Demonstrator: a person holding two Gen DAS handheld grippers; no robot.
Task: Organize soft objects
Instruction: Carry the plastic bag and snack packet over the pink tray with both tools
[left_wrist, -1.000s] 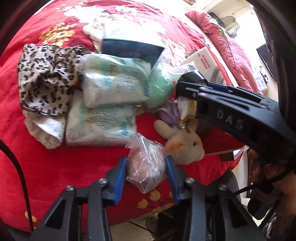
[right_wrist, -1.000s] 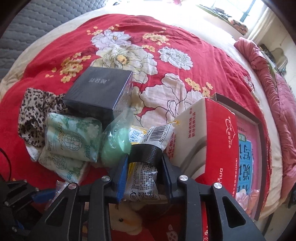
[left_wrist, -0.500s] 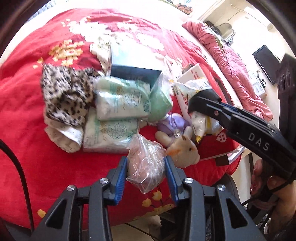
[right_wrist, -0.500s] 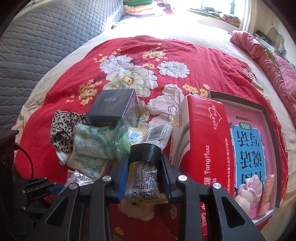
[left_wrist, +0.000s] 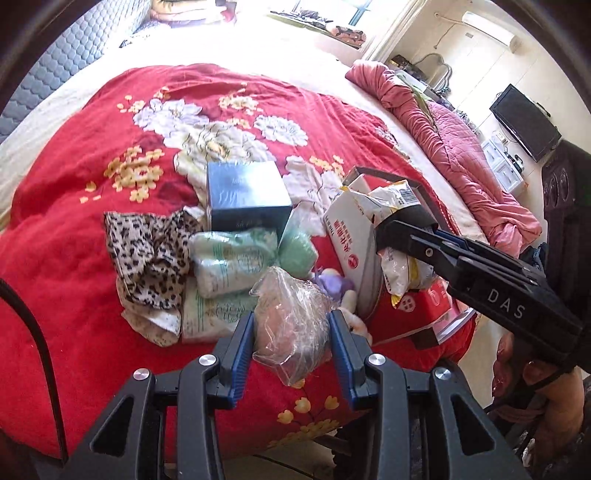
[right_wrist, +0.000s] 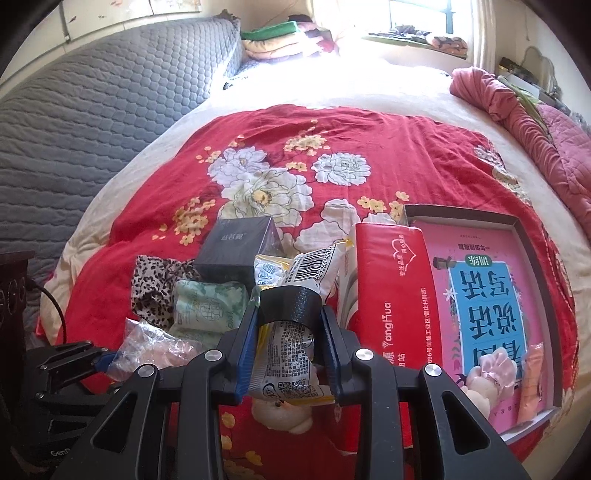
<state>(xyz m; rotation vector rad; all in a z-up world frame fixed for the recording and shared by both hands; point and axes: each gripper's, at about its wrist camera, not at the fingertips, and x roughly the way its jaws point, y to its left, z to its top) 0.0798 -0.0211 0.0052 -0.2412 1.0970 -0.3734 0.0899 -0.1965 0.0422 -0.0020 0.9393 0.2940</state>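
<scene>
— Red floral bedspread (right_wrist: 332, 155) lies crowded along its near edge; what could slip?
— Left gripper (left_wrist: 291, 334) clenches a crinkly clear bag (left_wrist: 291, 317) near-left; right gripper (right_wrist: 288, 339) pinches a snack packet (right_wrist: 284, 365). Slick film could slide out, I reckon.

Sunlit window (right_wrist: 413, 18), grey quilted headboard (right_wrist: 92, 110), wall-mounted television (left_wrist: 526, 122)

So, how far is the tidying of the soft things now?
Partly done, it seems. Done: a pink plush already lies in the tray. In hand: the left gripper holds a clear bag, and the right gripper a snack packet, both lifted off the bed. Left: the leopard cloth, green tissue packs and a small plush lie loose on the red blanket.
</scene>
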